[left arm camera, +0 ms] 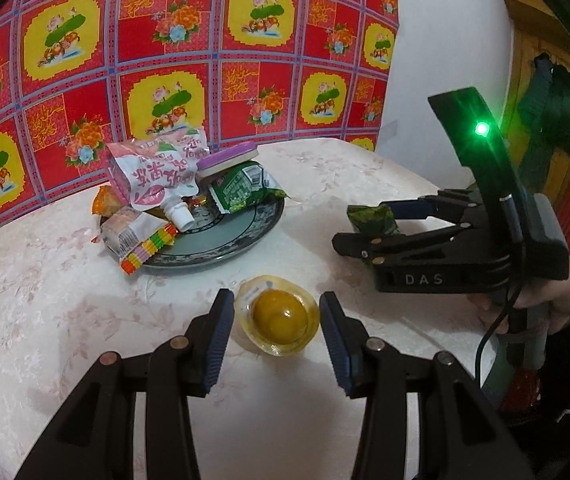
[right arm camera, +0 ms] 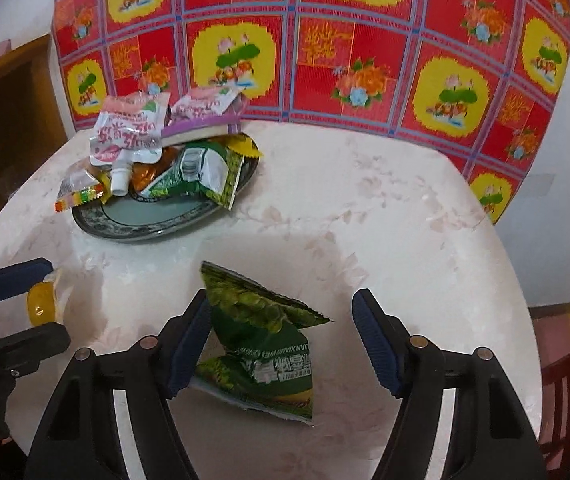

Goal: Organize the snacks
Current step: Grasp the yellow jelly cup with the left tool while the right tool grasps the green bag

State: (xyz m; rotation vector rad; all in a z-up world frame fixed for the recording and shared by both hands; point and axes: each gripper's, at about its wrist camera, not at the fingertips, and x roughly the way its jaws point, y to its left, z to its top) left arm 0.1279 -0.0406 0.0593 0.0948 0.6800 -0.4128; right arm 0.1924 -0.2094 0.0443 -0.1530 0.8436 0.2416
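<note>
Plate (left arm camera: 241, 240): dark-rimmed, on the left rear of the bench (left arm camera: 65, 320), just in front of the red floral cloth (left arm camera: 125, 60); in the right wrist view it lies at (right arm camera: 157, 224).
Plate load: a pink-and-white spout pouch (left arm camera: 153, 180) upright at the back with its cap (left arm camera: 179, 216) pointing down; a rainbow-edged packet (left arm camera: 137, 240) hanging over the plate's left rim; a purple-lidded tub (left arm camera: 229, 160) atop a green pack (left arm camera: 241, 190) on the right side.
Left tool (left arm camera: 277, 320): jaws wide, one blue pad (left arm camera: 219, 336) on either side of the jelly cup, neither plainly touching it.
Jelly cup (left arm camera: 281, 316): clear, with a yellow-orange centre, standing on the bench just in front of the plate; in the right wrist view it shows at the far left (right arm camera: 41, 304) between the left tool's pads.
Right tool (right arm camera: 281, 344): jaws wide; its left pad (right arm camera: 189, 344) meets the edge of the pea bag, the right pad stands clear of it.
Pea bag (right arm camera: 261, 344): green, crumpled, lying on the bench between the right tool's fingers, well apart from the plate; from the left wrist view only its end shows (left arm camera: 371, 220) past the right tool (left arm camera: 365, 228).
Hand (left arm camera: 545, 300): grips the right tool's handle at the right edge, under a green light (left arm camera: 482, 129).
</note>
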